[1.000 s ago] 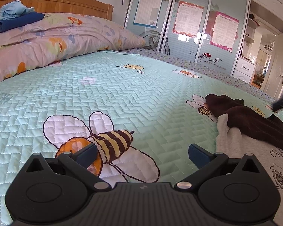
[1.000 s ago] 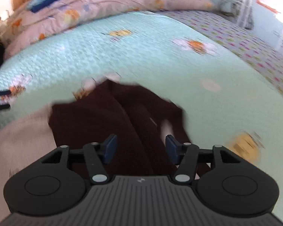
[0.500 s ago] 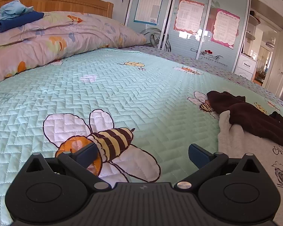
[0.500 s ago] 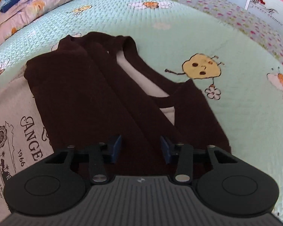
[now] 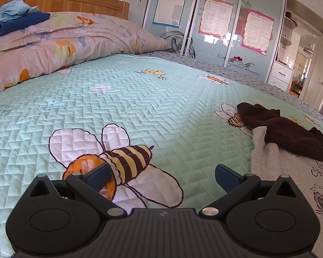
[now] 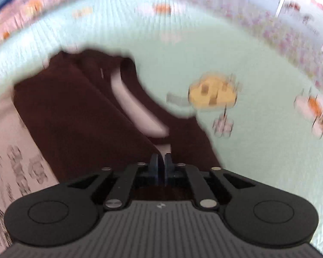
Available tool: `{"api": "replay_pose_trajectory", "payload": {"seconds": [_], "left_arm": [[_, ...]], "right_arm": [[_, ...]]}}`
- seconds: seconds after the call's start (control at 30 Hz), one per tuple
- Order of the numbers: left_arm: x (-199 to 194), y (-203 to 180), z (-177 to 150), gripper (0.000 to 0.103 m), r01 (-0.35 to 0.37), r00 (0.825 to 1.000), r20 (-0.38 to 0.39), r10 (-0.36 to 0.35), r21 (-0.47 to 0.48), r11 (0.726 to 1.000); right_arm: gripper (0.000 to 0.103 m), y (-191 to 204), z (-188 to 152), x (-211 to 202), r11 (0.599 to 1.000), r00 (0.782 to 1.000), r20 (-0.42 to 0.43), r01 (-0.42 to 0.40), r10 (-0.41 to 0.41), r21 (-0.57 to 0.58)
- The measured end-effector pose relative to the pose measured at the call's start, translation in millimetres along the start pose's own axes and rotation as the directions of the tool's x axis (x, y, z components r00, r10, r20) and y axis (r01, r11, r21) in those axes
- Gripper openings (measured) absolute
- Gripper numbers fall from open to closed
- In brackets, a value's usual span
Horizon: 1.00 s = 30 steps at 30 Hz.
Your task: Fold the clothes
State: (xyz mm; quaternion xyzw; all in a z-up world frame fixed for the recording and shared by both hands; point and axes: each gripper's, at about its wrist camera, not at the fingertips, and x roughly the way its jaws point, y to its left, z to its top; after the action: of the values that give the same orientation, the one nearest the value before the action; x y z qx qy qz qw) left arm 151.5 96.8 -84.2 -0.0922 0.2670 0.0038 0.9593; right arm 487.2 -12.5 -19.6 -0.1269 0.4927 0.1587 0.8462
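Observation:
A dark brown garment (image 6: 79, 116) with a pale lining lies on the mint green quilt (image 6: 204, 49), partly over a light grey printed sweatshirt (image 6: 8, 150). My right gripper (image 6: 161, 164) is shut on the brown garment's near edge; this view is blurred. In the left wrist view the brown garment (image 5: 277, 129) and the grey sweatshirt (image 5: 290, 176) lie at the right. My left gripper (image 5: 161, 177) is open and empty, low over a bee print on the quilt (image 5: 140, 99), left of the clothes.
Floral pillows (image 5: 60, 43) with folded blue clothes (image 5: 15, 21) on top lie against the wooden headboard (image 5: 75, 0) at the far left. Wardrobe sliding doors (image 5: 215, 25) stand beyond the bed. An open doorway (image 5: 299, 75) shows at the right.
My right gripper has closed from open onto the brown garment's near edge and is moving, blurring its view. My left gripper has stayed open and nearly still.

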Motion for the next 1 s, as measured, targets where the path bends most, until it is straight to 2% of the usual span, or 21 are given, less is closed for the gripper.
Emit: {"api": "replay_pose_trajectory", "payload": {"seconds": [0.03, 0.1, 0.13, 0.17, 0.27, 0.37, 0.43, 0.53, 0.7, 0.83, 0.87, 0.97, 1.0], "left_arm": [[0.0, 0.1, -0.1, 0.102, 0.0, 1.0, 0.0, 0.0, 0.0, 1.0], [0.0, 0.3, -0.1, 0.102, 0.001, 1.0, 0.0, -0.001, -0.001, 1.0], [0.0, 0.4, -0.1, 0.102, 0.001, 1.0, 0.0, -0.001, -0.001, 1.0], [0.0, 0.3, -0.1, 0.102, 0.001, 1.0, 0.0, -0.001, -0.001, 1.0], [-0.1, 1.3, -0.4, 0.102, 0.0, 1.0, 0.0, 0.0, 0.002, 1.0], [-0.6, 0.4, -0.6, 0.102, -0.003, 1.0, -0.001, 0.003, 0.004, 1.0], [-0.8, 0.1, -0.9, 0.102, -0.005, 1.0, -0.001, 0.005, 0.008, 1.0], [-0.4, -1.1, -1.0, 0.102, -0.008, 1.0, -0.002, 0.008, 0.012, 1.0], [0.6, -1.7, -0.6, 0.102, -0.011, 1.0, -0.004, 0.011, 0.014, 1.0], [1.2, -2.6, -0.4, 0.102, -0.013, 1.0, -0.007, 0.013, 0.017, 1.0], [1.0, -2.6, -0.4, 0.102, -0.013, 1.0, -0.007, 0.013, 0.017, 1.0], [1.1, -2.9, -0.3, 0.102, -0.013, 1.0, -0.008, 0.013, 0.016, 1.0], [1.2, -2.9, -0.4, 0.102, -0.013, 1.0, -0.008, 0.013, 0.016, 1.0]], "right_arm": [[0.015, 1.2, -4.8, -2.4, 1.0, 1.0, 0.015, 0.009, -0.009, 0.009], [0.028, 1.9, -14.1, -14.6, 0.999, 0.997, 0.071, 0.023, -0.025, 0.039], [0.045, -0.4, -20.9, -24.8, 0.998, 0.994, 0.103, 0.028, -0.035, 0.063], [0.054, -4.0, -28.9, -37.2, 0.995, 0.99, 0.136, 0.032, -0.045, 0.093], [0.054, -19.0, -56.5, -69.0, 0.979, 0.978, 0.191, 0.049, -0.088, 0.2], [0.054, -36.6, -91.0, -92.8, 0.931, 0.969, 0.214, 0.036, -0.121, 0.363], [0.054, -41.4, -115.9, -98.9, 0.895, 0.962, 0.247, -0.006, -0.117, 0.445], [0.053, -42.7, -139.3, -95.2, 0.844, 0.948, 0.296, -0.06, -0.12, 0.533], [0.048, -50.2, -154.0, -76.3, 0.76, 0.928, 0.347, -0.127, -0.136, 0.638], [0.037, -45.4, -151.1, -67.0, 0.758, 0.921, 0.355, -0.115, -0.16, 0.642], [0.029, -44.5, -150.4, -66.0, 0.761, 0.921, 0.348, -0.099, -0.174, 0.642], [0.018, -39.4, -147.5, -65.5, 0.782, 0.917, 0.332, -0.035, -0.222, 0.622], [0.018, -36.8, -147.0, -66.9, 0.793, 0.915, 0.329, -0.015, -0.235, 0.609]]}}
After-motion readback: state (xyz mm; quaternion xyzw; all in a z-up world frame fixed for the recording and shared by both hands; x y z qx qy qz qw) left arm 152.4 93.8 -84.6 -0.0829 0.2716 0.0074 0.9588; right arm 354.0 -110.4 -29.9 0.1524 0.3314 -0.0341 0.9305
